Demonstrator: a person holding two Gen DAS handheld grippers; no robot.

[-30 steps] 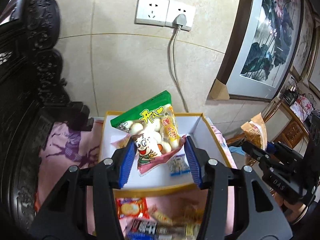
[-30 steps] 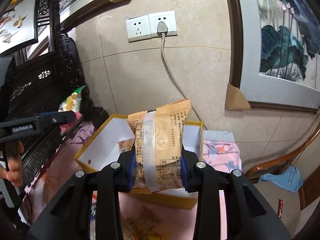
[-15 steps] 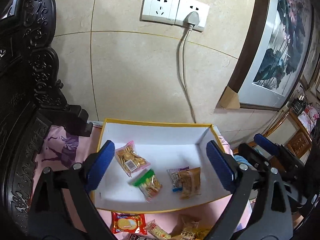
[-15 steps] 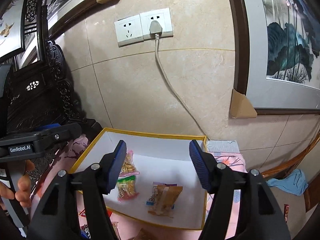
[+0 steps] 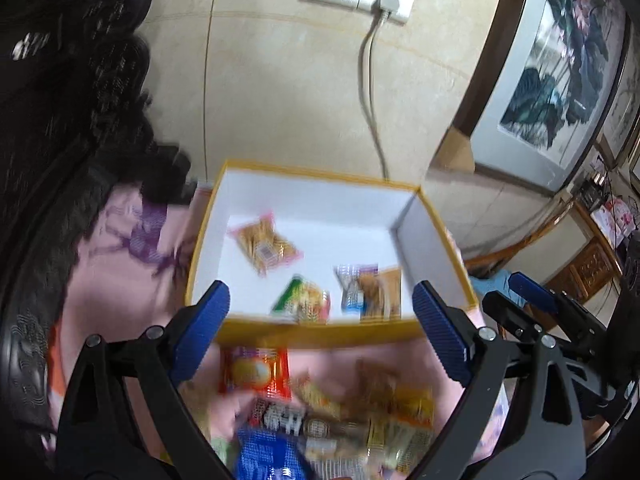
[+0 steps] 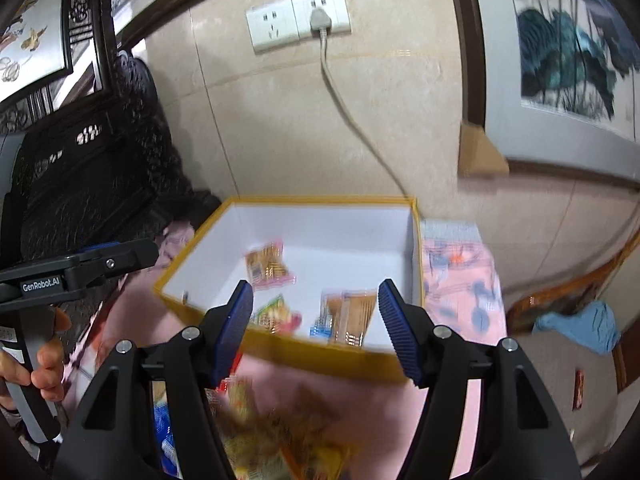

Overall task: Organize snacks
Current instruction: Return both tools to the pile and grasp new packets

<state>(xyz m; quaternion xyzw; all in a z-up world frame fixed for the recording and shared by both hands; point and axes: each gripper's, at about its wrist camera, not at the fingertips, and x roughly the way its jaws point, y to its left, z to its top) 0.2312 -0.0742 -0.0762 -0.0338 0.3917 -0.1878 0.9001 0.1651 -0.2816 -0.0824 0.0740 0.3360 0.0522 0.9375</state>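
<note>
A yellow-rimmed white box [image 5: 436, 248] [image 6: 200, 256] stands on a pink cloth. Inside lie a pink-edged biscuit pack [image 5: 266, 246] [image 6: 267, 266], a green snack bag [image 5: 304, 300] [image 6: 276, 314], a small blue-white pack [image 5: 352, 290] and an orange cookie pack [image 5: 380, 292] [image 6: 352, 316]. My left gripper [image 5: 320, 332] is open and empty, above the box's near edge. My right gripper [image 6: 316, 328] is open and empty, at the near wall. A blurred pile of loose snacks [image 5: 320, 408] [image 6: 280, 432] lies in front of the box.
A dark carved wooden chair [image 5: 68, 120] stands at the left. The tiled wall has a socket with a plugged cord [image 5: 372, 80]. A framed painting [image 5: 560, 60] leans at the right. A blue cloth [image 6: 580, 324] lies on the floor at the right.
One second ago each gripper held a pack over the box; both opened and dropped them in. Since then both grippers have pulled back and tilted down toward the snack pile.
</note>
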